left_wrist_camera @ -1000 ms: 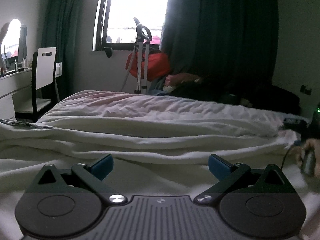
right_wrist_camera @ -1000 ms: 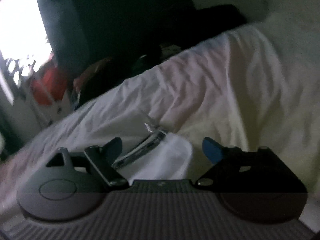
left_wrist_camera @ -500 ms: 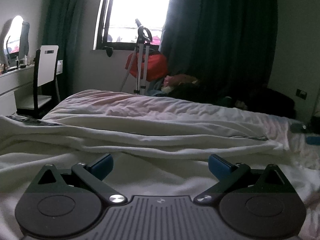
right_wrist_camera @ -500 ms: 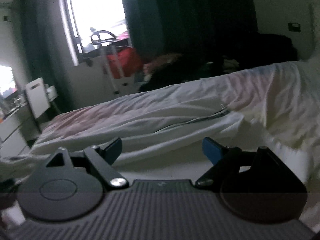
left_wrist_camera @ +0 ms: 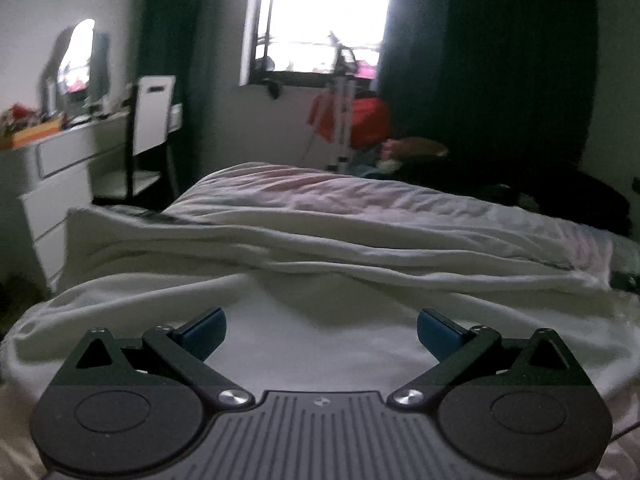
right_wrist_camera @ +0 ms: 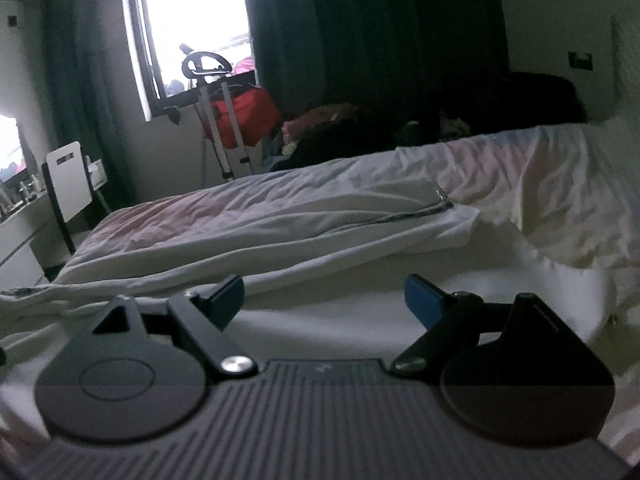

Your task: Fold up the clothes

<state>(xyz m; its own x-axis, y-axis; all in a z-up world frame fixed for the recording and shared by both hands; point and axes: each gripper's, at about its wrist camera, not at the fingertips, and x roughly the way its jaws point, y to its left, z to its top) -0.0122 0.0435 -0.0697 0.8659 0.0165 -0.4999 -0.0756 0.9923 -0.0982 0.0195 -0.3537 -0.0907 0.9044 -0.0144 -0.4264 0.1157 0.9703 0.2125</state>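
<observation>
Left gripper (left_wrist_camera: 321,332) held level, blue fingertips (left_wrist_camera: 208,326) spread wide, nothing between them. Right gripper (right_wrist_camera: 325,298) likewise level and forward-facing, jaws wide apart, gripping nothing.

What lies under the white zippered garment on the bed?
The white zippered garment lies spread on the pinkish bedsheet, which shows beyond it. Whatever is directly beneath the garment is covered.
</observation>
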